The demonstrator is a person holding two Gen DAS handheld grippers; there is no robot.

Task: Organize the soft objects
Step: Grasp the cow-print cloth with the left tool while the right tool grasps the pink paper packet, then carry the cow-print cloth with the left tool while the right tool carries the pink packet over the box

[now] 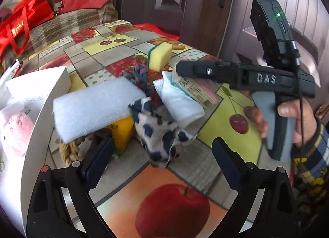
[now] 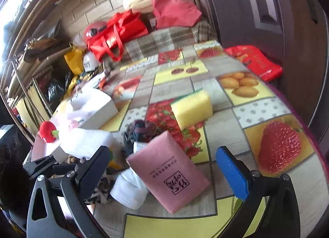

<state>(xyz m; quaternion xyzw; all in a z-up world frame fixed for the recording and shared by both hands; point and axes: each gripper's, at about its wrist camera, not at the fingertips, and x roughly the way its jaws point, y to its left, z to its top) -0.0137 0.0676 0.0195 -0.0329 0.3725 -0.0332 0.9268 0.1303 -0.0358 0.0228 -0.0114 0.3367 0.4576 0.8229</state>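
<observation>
**Soft things heaped on the fruit-print desk, both tongs spread and empty**

The desk [image 2: 242, 102] is covered by a cloth printed with fruit, and the soft objects are gathered in a heap toward its left side. A white box [image 1: 37, 102] is seen standing at the left edge of the heap, with a pink plush toy [image 1: 15, 133] inside it. A white foam pad [image 1: 92, 108] is laid just beside the box, over a yellow item and a coil of rope. A folded white cloth [image 1: 181, 104] is placed to the right of the pad, and a pink packet [image 2: 170, 174] is leaned on top of it. A yellow sponge [image 2: 193, 108] is set apart behind the heap. A black-and-white spotted cloth [image 1: 160, 133] is crumpled at the front, with a braided rope toy [image 1: 141, 75] behind it.

The left tongs [image 1: 162, 168] are held wide apart just above the spotted cloth, with nothing gripped. The right tongs [image 2: 164, 170] are likewise spread wide over the pink packet, which is not pressed by either pad.
</observation>
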